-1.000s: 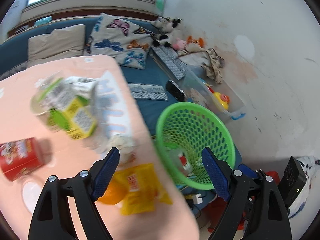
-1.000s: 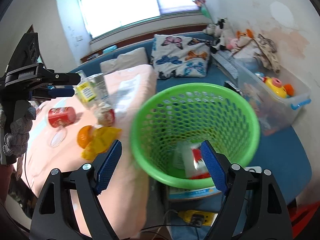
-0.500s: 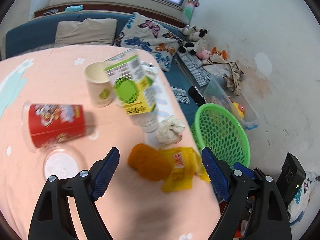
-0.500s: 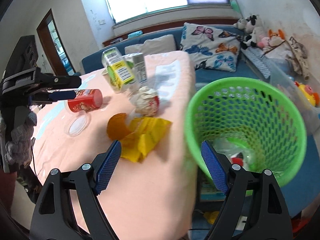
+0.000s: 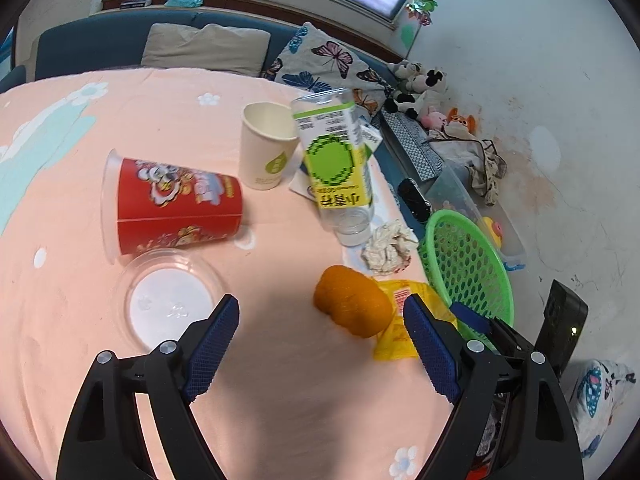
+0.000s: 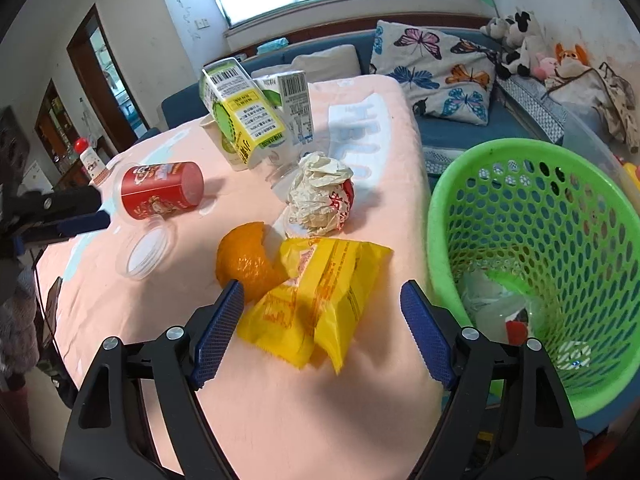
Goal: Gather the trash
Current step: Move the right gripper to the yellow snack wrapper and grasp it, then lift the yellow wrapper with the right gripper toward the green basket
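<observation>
View shift: both tongs have swung away from the green basket (image 6: 532, 248) to the trash on the peach tabletop (image 5: 280, 380).
Meaning: next pick looks imminent.
Left tongs (image 5: 320, 344): wide open, empty, above bare cloth near the orange peel (image 5: 352, 306).
Right tongs (image 6: 320, 328): closing slightly, pads clear of the yellow wrapper (image 6: 320, 296) between them, at the tabletop's basket-side edge.
Hidden: basket contents are blurred; the paper cup (image 5: 266, 146) is partly behind the tilted carton (image 5: 334, 156).

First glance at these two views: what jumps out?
A bright green basket stands off the table's right edge, with some trash already inside. Litter crowds the pink cloth: a yellow wrapper lies nearest the right tool, touching an orange peel, with a toppled red cup farther left.
</observation>
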The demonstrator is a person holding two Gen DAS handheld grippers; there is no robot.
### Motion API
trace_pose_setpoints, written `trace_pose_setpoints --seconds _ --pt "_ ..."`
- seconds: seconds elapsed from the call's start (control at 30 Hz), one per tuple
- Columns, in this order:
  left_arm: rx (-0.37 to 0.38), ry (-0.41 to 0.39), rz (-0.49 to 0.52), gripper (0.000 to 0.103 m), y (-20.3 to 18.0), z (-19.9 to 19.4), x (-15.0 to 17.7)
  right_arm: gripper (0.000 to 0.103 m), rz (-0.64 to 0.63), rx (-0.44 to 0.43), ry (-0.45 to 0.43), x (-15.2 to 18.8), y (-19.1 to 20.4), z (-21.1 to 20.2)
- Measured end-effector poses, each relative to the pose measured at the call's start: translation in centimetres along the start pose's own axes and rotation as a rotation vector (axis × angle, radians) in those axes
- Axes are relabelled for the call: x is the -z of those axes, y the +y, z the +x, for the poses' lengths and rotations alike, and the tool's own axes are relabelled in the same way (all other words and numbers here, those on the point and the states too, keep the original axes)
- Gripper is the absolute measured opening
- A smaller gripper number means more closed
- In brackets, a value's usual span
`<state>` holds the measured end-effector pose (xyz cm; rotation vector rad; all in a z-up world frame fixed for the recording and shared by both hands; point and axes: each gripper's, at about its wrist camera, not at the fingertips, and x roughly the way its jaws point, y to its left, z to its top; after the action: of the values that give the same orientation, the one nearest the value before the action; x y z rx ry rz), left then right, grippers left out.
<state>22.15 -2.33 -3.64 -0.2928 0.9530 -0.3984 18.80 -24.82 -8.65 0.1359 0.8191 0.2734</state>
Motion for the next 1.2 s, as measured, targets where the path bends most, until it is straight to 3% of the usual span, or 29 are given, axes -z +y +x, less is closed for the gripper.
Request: trace_pose_setpoints --seconds 0.37,0.63,0.93,1.2 --pt "0.01 0.009 -0.009 0.081 1.1 0.4 0.2 0.059 0.036 0.025 0.059 -0.6 -0.4 3.3" --pt "0.019 0.027 -0.012 0.081 1.0 1.3 0.3 0.044 0.026 0.024 0.055 -0.4 -0.3 3.3" --pt "0.02 0.056 -0.007 0.081 -0.1 2.7 0.6 0.049 0.048 -0.01 0.062 0.0 -0.5 3.3" --pt "0.015 0.089 0.024 0.079 -1.6 4.4 0.6 0.035 0.018 -0.04 0.023 0.4 -0.2 1.3"
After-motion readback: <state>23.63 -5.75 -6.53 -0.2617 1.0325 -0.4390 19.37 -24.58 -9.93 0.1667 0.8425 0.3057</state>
